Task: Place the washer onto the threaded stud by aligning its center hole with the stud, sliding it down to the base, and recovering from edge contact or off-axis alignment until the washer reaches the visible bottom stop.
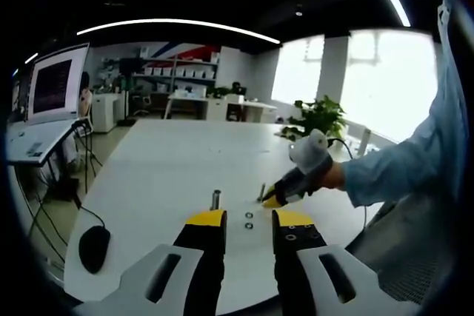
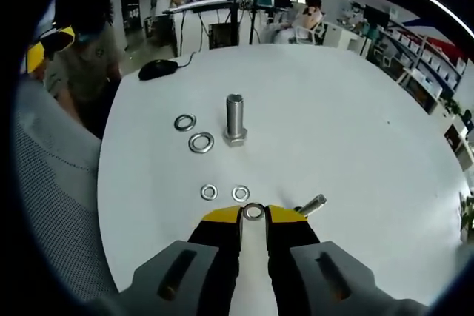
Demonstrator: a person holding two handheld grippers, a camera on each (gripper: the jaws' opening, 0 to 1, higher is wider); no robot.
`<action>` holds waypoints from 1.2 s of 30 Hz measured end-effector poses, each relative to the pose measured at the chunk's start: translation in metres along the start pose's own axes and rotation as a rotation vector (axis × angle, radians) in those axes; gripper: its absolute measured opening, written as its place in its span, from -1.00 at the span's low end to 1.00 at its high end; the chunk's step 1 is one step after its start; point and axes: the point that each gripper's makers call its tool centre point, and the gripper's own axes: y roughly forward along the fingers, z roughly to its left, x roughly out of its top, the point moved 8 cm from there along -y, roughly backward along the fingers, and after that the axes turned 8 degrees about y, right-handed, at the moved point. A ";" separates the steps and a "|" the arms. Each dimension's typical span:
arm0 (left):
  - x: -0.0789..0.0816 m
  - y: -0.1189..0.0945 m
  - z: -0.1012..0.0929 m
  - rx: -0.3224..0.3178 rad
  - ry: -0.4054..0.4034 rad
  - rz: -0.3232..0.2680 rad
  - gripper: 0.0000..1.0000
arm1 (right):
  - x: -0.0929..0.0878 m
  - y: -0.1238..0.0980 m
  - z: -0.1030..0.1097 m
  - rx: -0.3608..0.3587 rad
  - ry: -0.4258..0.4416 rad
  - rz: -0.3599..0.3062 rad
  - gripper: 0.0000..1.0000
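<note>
We see the right gripper (image 2: 253,216) pinching a small silver metal washer (image 2: 253,212) above the white desk (image 2: 355,123), short of the upright threaded steel stud (image 2: 235,119), while the left gripper (image 1: 248,221) hangs spread.

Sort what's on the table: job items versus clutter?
Job: threaded stud standing upright; small washer between the right gripper tips.

Lying about: two large washers, two small washers, a loose bolt, a black mouse.
</note>
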 end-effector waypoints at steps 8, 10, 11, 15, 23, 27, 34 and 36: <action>0.000 0.000 0.000 0.000 0.001 0.000 -0.56 | 0.011 -0.015 -0.017 -0.094 0.018 -0.064 -0.72; 0.000 0.000 0.000 0.000 0.000 0.000 -0.56 | 0.014 -0.017 -0.020 -0.109 0.019 -0.078 -0.72; 0.000 0.000 0.000 0.000 0.000 0.000 -0.56 | 0.015 -0.018 -0.022 -0.120 0.019 -0.084 -0.72; 0.000 0.000 0.000 0.001 0.000 0.001 -0.56 | 0.016 -0.020 -0.028 -0.146 0.032 -0.087 -0.72; 0.000 0.000 0.000 0.002 -0.001 0.002 -0.56 | 0.016 -0.017 -0.033 -0.155 0.037 -0.075 -0.72; 0.000 0.000 0.001 0.002 -0.002 0.003 -0.56 | 0.012 -0.012 -0.035 -0.147 0.037 -0.050 -0.72; 0.000 0.000 0.001 0.004 -0.003 0.002 -0.56 | 0.012 -0.009 -0.036 -0.148 0.036 -0.044 -0.72; 0.000 0.000 0.001 0.004 -0.003 0.002 -0.56 | 0.013 -0.008 -0.037 -0.148 0.035 -0.043 -0.72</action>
